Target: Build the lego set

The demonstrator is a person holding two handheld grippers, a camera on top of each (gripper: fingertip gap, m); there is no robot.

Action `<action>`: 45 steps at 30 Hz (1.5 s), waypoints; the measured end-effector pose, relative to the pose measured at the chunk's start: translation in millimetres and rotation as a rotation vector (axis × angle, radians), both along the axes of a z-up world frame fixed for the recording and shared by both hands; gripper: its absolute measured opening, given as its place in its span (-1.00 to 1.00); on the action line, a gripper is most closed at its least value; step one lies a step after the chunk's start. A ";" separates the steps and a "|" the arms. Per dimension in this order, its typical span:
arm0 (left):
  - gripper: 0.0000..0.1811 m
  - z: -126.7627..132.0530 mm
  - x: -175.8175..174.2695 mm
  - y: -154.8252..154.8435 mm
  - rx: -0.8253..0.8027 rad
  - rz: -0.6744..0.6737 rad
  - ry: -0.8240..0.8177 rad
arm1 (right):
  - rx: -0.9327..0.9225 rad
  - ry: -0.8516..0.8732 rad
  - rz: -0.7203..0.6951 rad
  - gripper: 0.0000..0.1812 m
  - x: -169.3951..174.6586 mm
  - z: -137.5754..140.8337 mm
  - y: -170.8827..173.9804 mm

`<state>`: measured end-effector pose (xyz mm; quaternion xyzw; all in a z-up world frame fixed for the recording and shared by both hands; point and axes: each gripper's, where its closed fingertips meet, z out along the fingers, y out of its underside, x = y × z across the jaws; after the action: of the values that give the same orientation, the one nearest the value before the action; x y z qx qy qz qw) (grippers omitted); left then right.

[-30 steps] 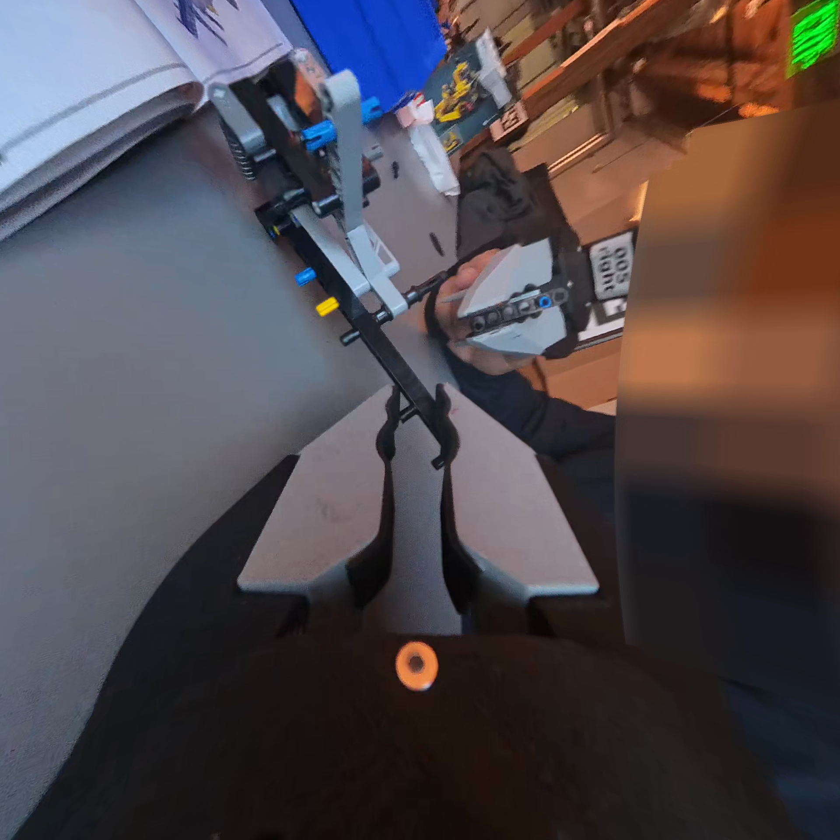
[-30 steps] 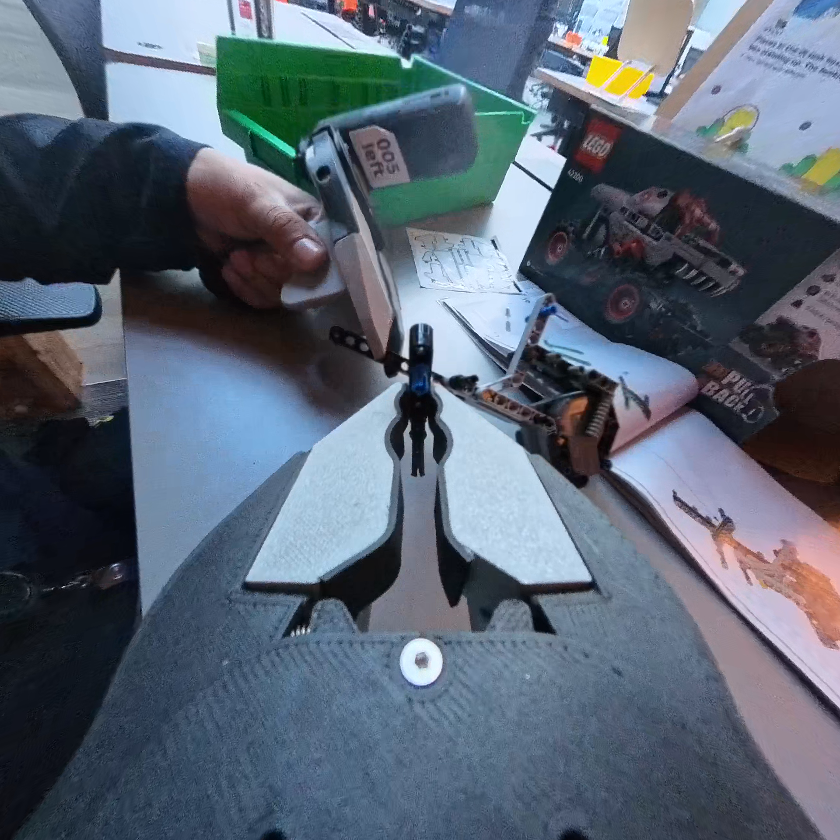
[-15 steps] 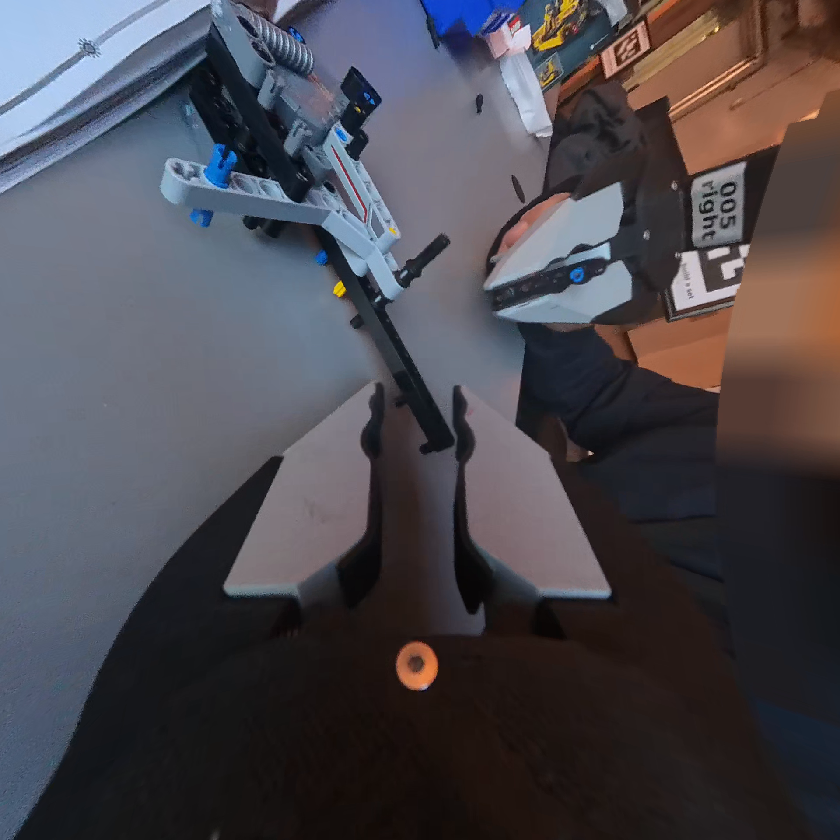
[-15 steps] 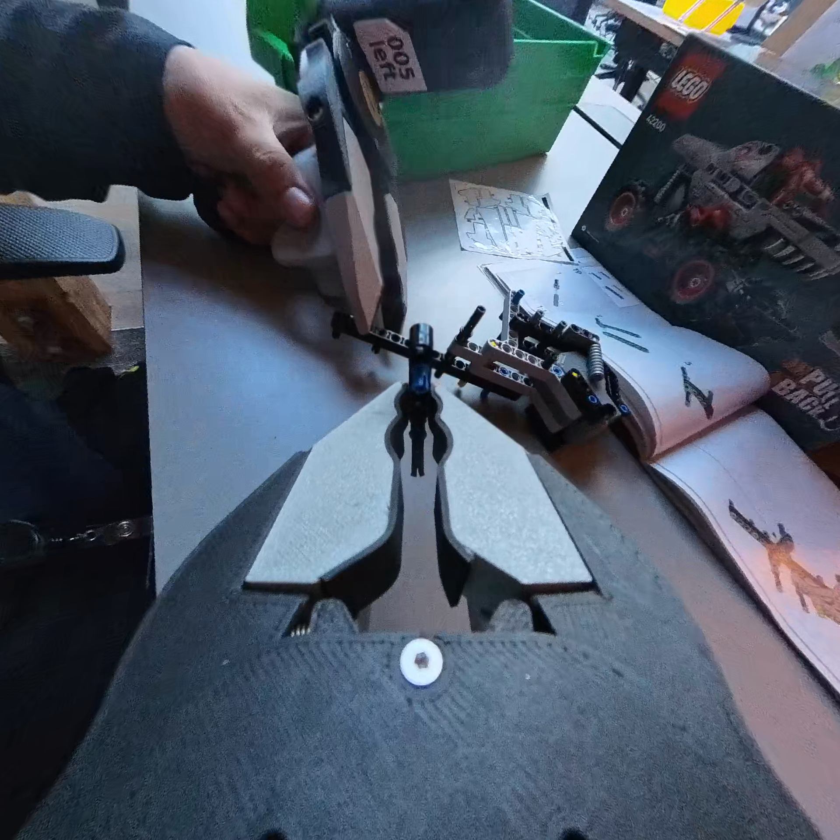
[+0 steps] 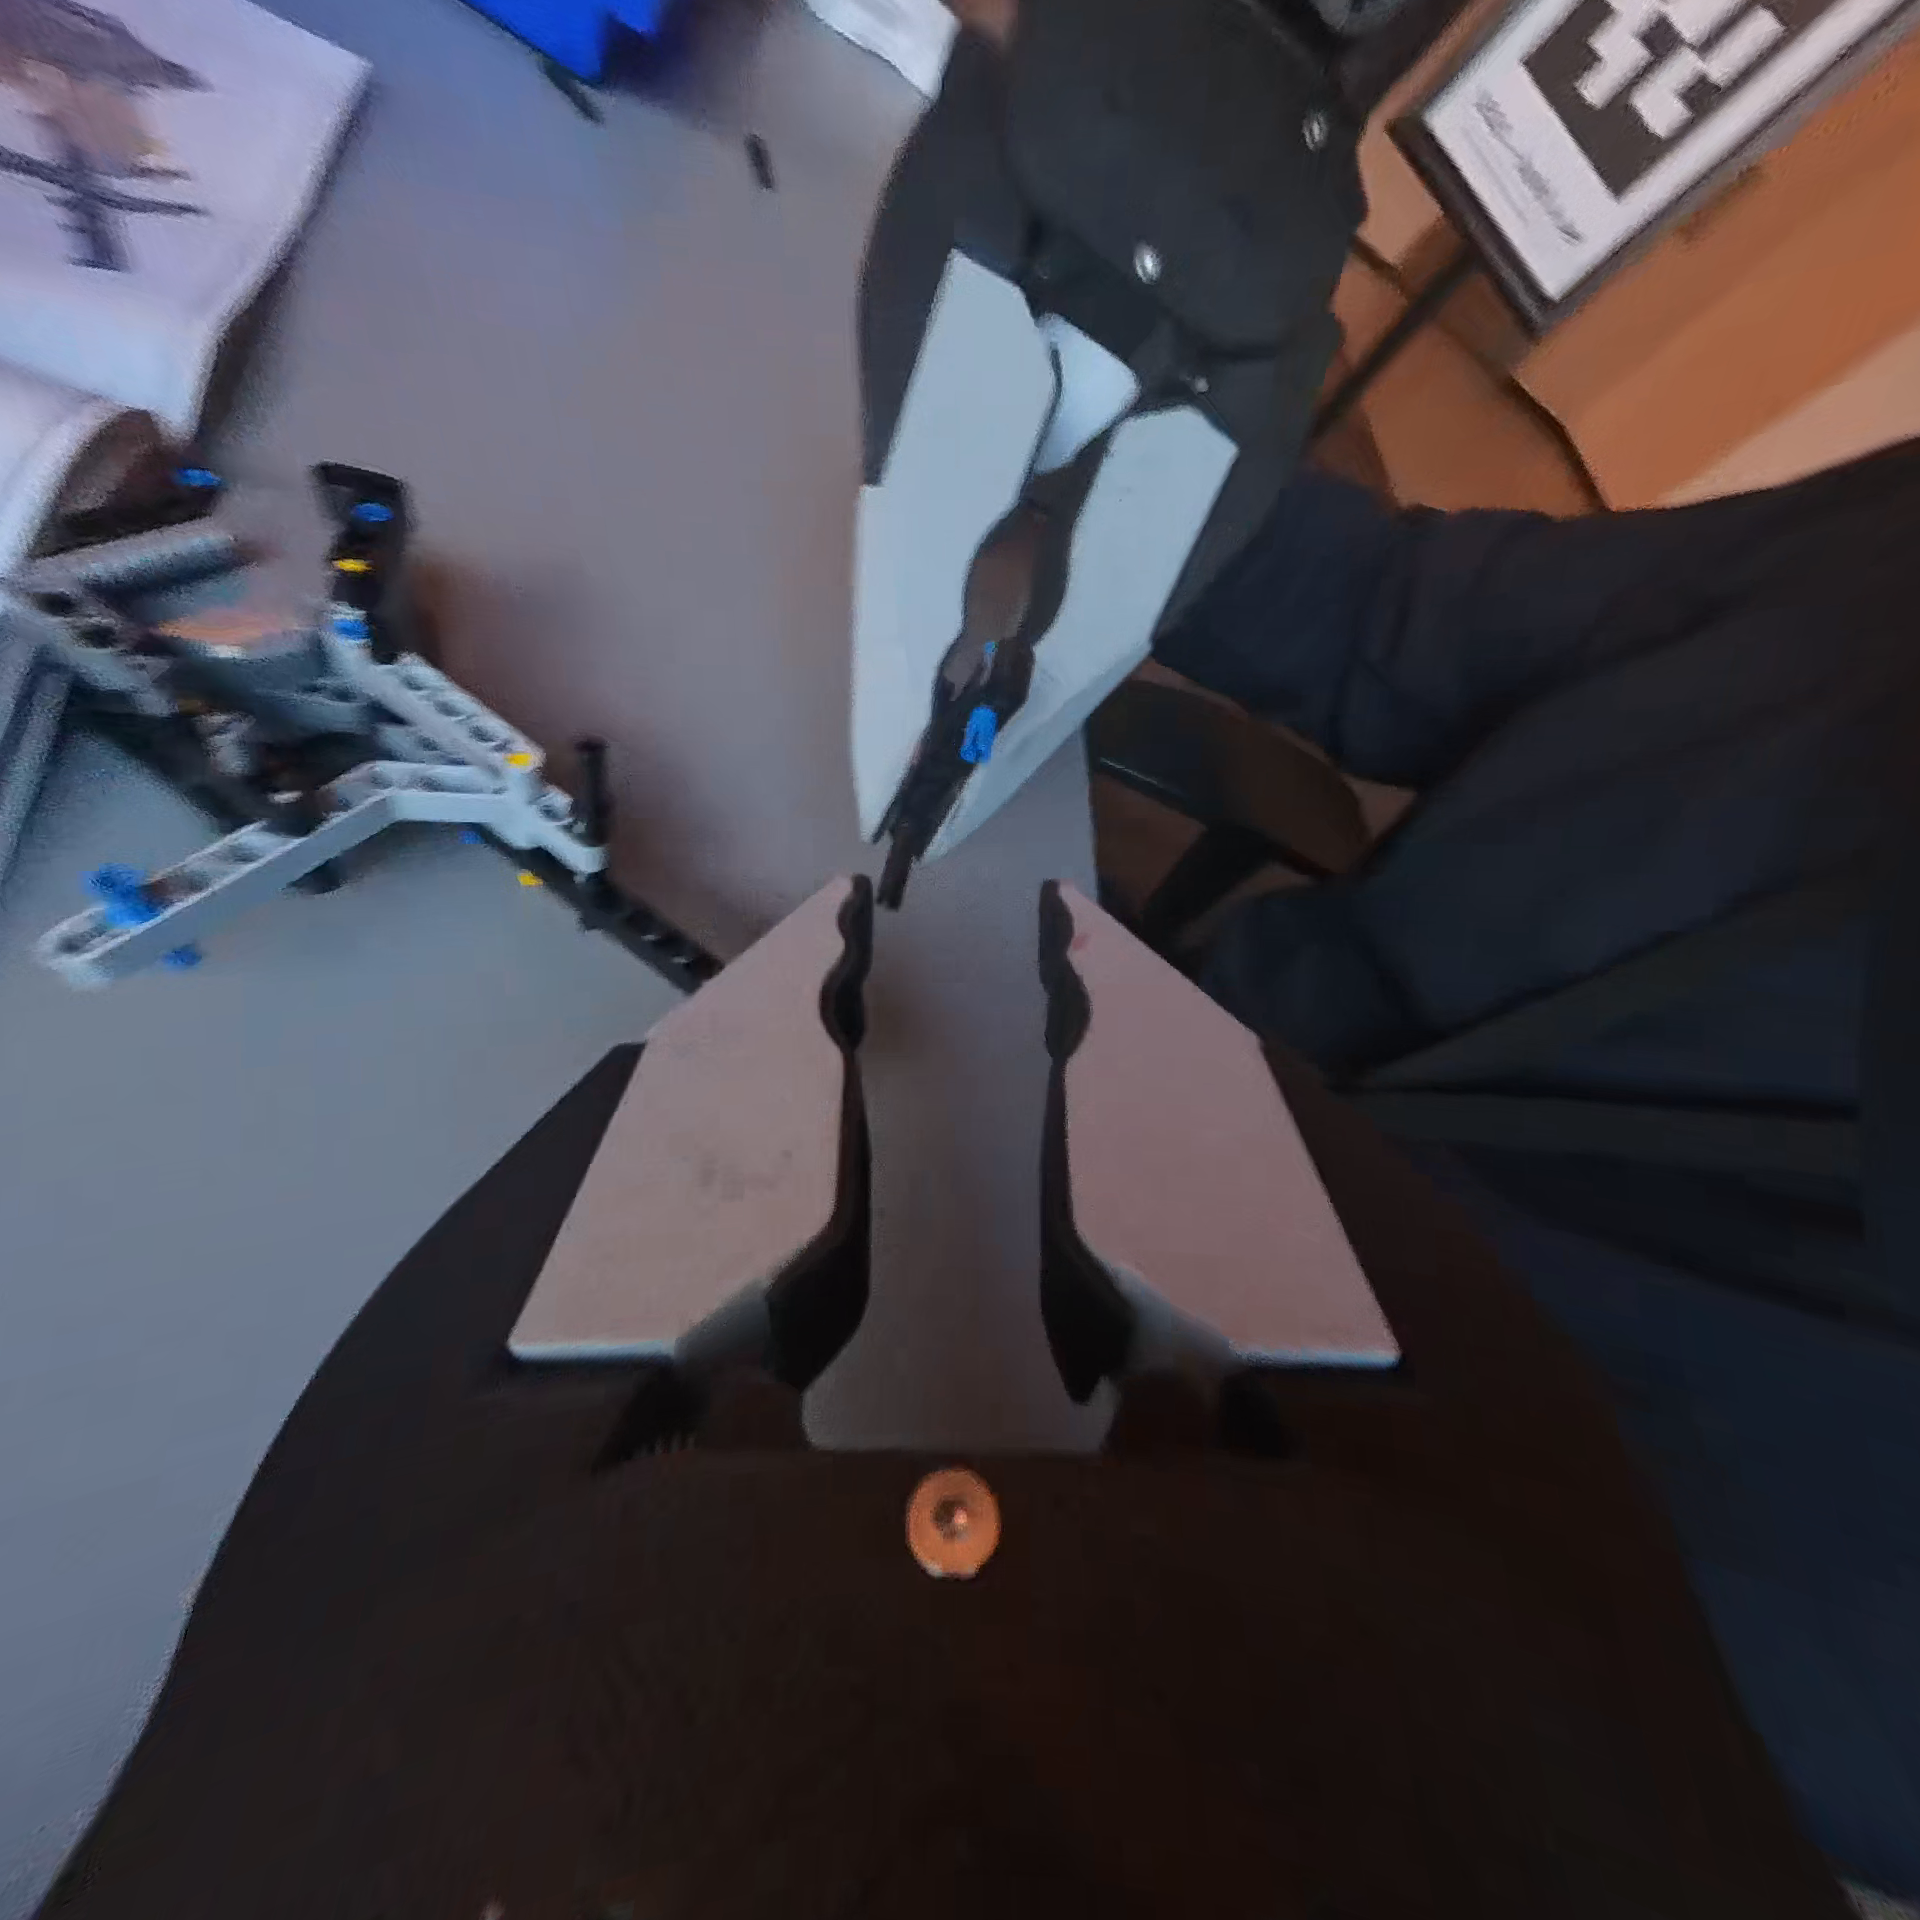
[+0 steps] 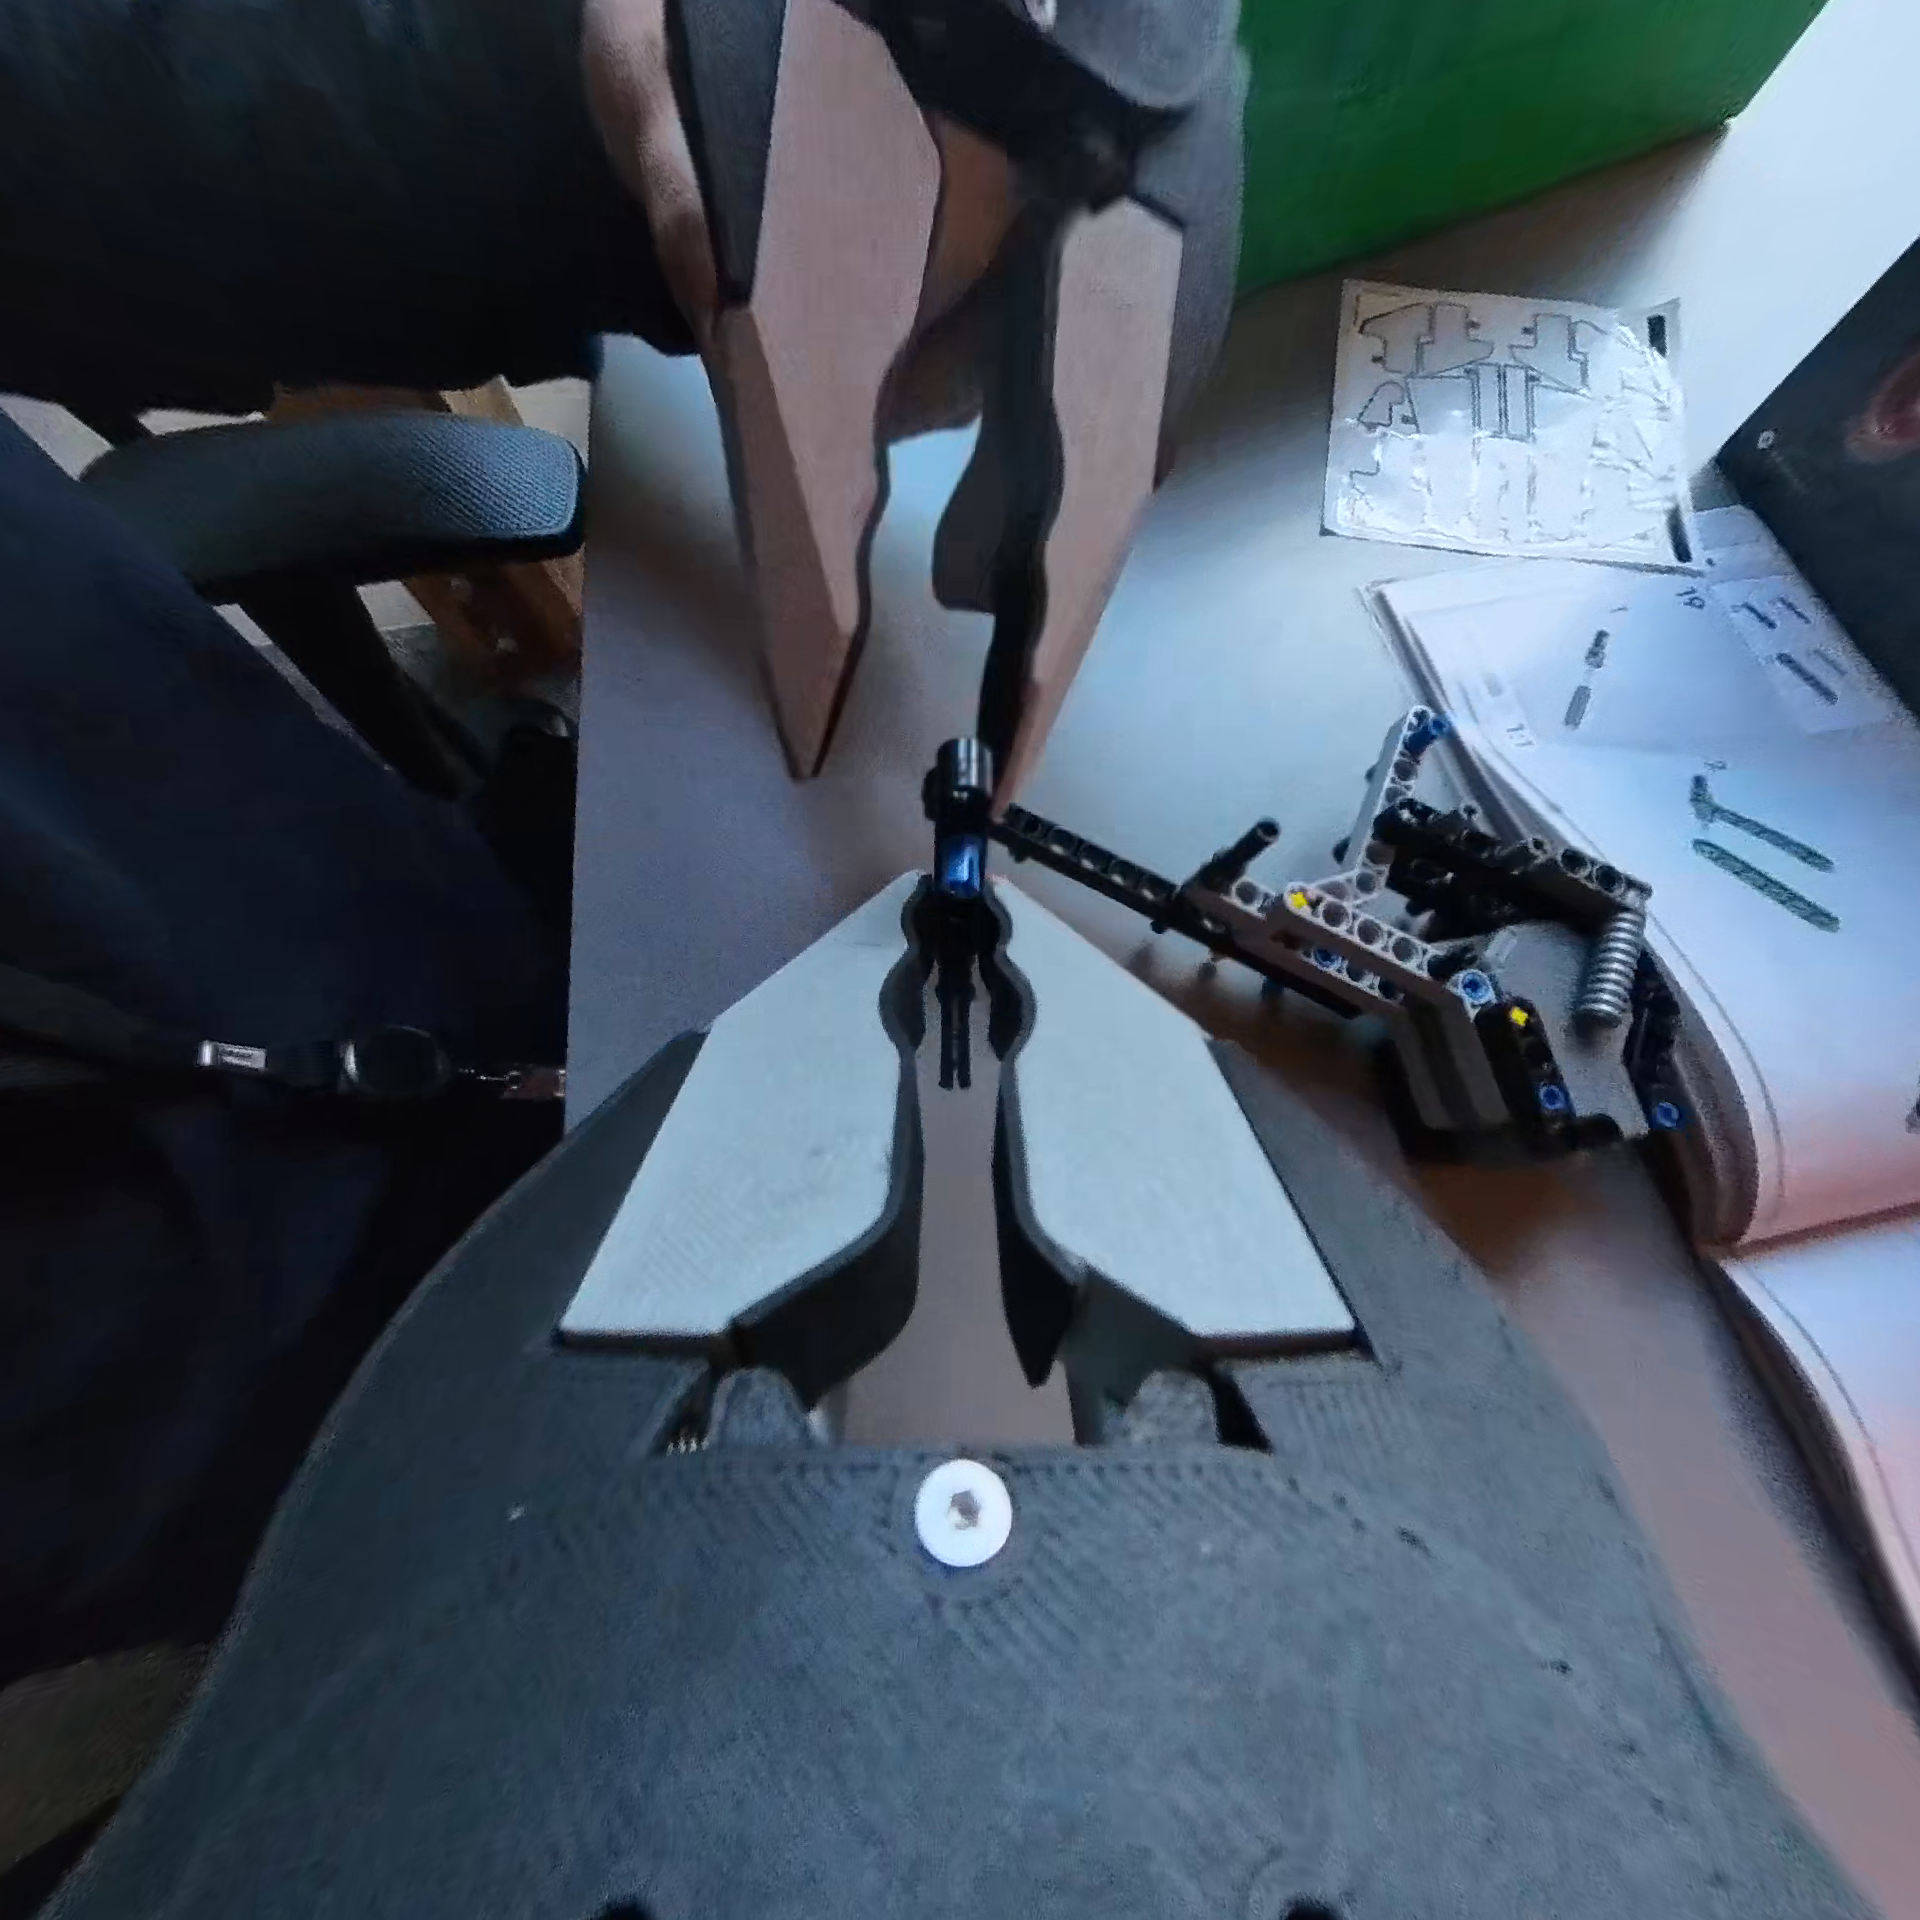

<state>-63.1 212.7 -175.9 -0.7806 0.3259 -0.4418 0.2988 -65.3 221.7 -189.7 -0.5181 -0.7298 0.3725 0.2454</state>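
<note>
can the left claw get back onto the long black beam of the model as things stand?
Probably yes. The left claw is open and empty, and the black beam sticks out free over bare table toward it. The right claw, shut on a black-and-blue pin, crowds the beam's tip.

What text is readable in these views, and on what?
I won't quote writing; here is what bears it.
Framed marker sign: small print, blurred.
Instruction booklet: small step numbers.
Sticker sheet: outlines only, no legible words.
</note>
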 end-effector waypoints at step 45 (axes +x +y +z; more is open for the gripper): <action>-0.98 23.2 -8.0 48.1 0.481 0.332 0.077 | -0.800 0.324 -0.369 -0.82 -16.9 49.3 38.6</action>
<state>-71.1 260.8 -152.7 -0.7462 0.3005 -0.2670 0.5307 -82.2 260.2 -140.4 -0.6281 -0.3769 0.6509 0.1993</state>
